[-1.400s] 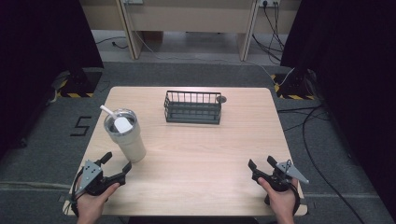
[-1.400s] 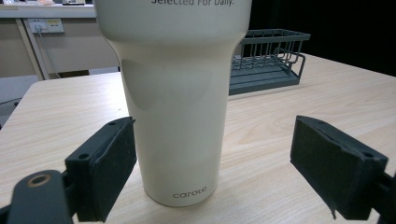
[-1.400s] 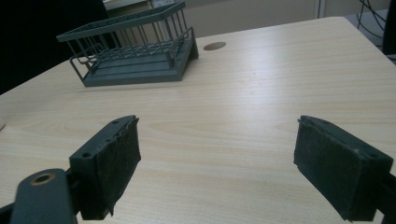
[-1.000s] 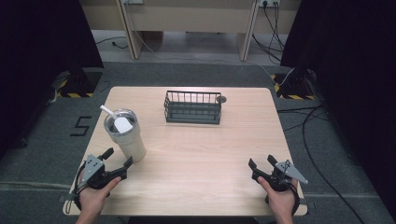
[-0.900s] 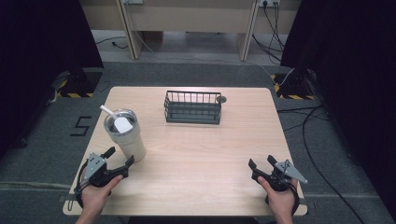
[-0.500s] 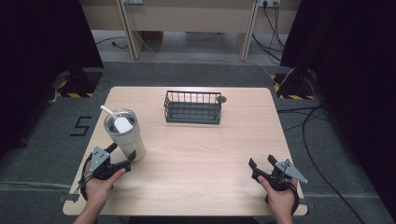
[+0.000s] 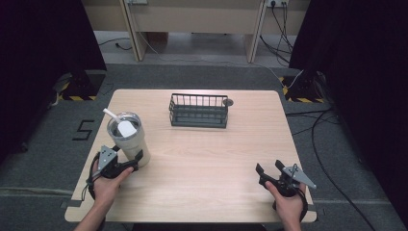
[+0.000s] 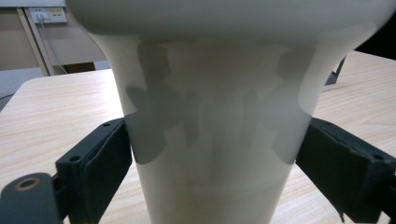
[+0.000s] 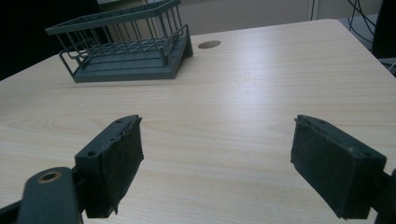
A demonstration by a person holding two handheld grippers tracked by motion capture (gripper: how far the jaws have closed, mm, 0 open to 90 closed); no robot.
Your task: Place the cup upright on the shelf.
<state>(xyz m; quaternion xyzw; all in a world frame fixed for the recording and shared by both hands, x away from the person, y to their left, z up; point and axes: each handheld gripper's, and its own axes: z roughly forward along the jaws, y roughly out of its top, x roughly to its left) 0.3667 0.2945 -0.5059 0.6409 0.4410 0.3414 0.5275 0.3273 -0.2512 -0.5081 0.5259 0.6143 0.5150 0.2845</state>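
The step in hand looks like taking hold of the cream tumbler [image 7: 130, 139], which stands upright near the left front of the desk [image 7: 216, 159], a straw [image 7: 110, 114] slanting out of its lid. The left claw [image 7: 126, 165] is at the base of the tumbler with its jaws spread wide to either side of the narrow lower body; in the left gripper view the tumbler [image 8: 210, 140] stands between the two black pads [image 8: 100, 163], the left pad right at its wall and the right one about to meet it. Whether either pad truly presses cannot be told, so the grasp should be judged as not yet made. To do this well, the jaws want to close evenly so neither pad shoves the tumbler sideways, and they should bite on the straight lower section rather than the flare above, where the wall slopes and a grip could slip. The tumbler is tall and top-heavy by the look of it, so a low grasp will need a firm squeeze and a slow, level lift to keep it from tilting. The right claw [image 7: 269, 171] rests wide and empty near the right front edge, well apart from the wire basket [image 7: 198, 110] at the back of the desk.
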